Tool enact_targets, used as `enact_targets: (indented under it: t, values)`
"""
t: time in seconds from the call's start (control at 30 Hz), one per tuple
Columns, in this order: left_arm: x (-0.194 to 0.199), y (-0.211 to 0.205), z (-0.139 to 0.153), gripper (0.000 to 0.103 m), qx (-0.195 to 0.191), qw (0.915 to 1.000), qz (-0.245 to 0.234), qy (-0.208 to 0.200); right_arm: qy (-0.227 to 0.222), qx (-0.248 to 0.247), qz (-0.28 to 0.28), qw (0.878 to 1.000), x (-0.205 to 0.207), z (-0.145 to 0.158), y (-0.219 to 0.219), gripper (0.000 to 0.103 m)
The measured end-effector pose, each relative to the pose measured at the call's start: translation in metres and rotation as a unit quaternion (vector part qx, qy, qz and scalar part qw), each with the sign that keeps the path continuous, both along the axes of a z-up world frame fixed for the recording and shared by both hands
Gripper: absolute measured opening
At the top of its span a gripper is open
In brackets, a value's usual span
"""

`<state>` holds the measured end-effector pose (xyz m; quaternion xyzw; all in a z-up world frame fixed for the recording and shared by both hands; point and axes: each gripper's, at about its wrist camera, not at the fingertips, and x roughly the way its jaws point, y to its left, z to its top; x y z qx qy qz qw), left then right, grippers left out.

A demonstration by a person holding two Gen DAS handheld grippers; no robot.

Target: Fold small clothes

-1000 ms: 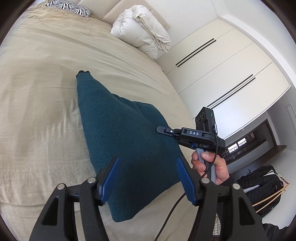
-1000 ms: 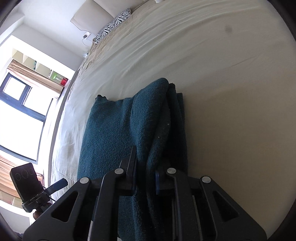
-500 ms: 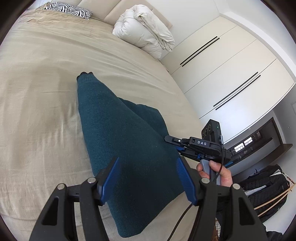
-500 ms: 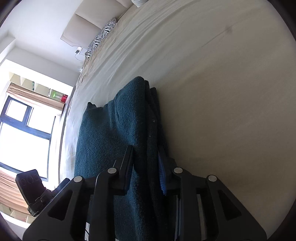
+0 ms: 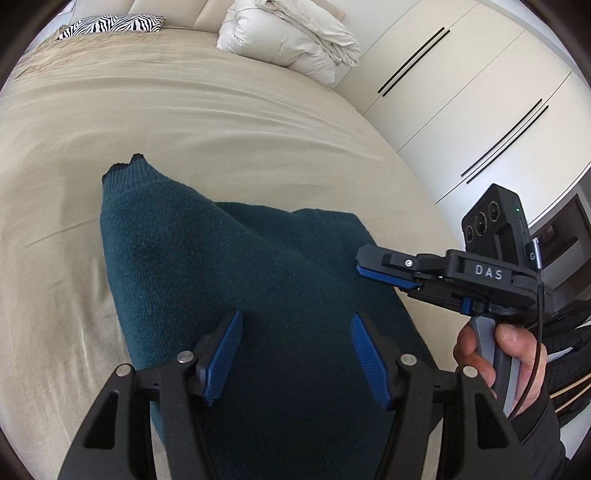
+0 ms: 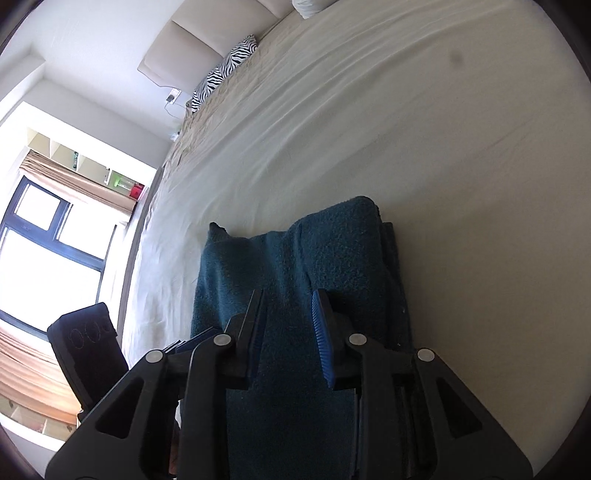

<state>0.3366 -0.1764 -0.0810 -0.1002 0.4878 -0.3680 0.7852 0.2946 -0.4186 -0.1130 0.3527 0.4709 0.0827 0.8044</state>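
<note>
A dark teal knit garment lies folded on the beige bed; it also shows in the right wrist view. My left gripper is open and empty, hovering over the garment's near part. My right gripper is open, its fingers apart above the garment's folded edge. It also shows in the left wrist view, at the garment's right edge.
A white bundled duvet and a zebra pillow lie at the bed's head. White wardrobe doors stand to the right. A window is beyond the bed's far side.
My right gripper has opened and let go of the garment's folded edge, which now lies flatter. My left gripper has moved forward over the garment, still open.
</note>
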Motion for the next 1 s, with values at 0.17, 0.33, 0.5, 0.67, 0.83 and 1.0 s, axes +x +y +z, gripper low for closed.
enact_targets:
  t: [0.17, 0.33, 0.5, 0.67, 0.83, 1.0]
  values:
    - [0.010, -0.009, -0.011, 0.061, 0.014, 0.9997, -0.007, 0.019, -0.013, 0.045, -0.016, 0.999, 0.000, -0.041, -0.018, 0.020]
    - [0.012, -0.019, -0.019, 0.057, 0.032, 0.9995, -0.007, 0.002, -0.006, 0.017, -0.006, 1.000, 0.000, -0.040, -0.015, 0.019]
    - [0.009, -0.010, -0.006, 0.050, 0.030, 0.9994, 0.007, 0.017, -0.024, 0.004, 0.007, 1.000, -0.016, -0.007, 0.008, 0.023]
    - [-0.015, 0.009, 0.010, 0.050, 0.028, 0.9994, 0.019, 0.003, -0.042, 0.023, 0.060, 0.997, -0.059, 0.002, 0.028, 0.023]
    - [-0.032, -0.009, -0.003, 0.049, 0.085, 0.9953, 0.004, -0.047, -0.034, 0.047, 0.052, 0.997, -0.075, -0.034, 0.023, 0.022]
    - [-0.037, -0.015, -0.007, 0.050, 0.098, 0.9925, 0.008, -0.073, -0.045, 0.035, 0.041, 0.998, -0.077, -0.034, 0.029, 0.022]
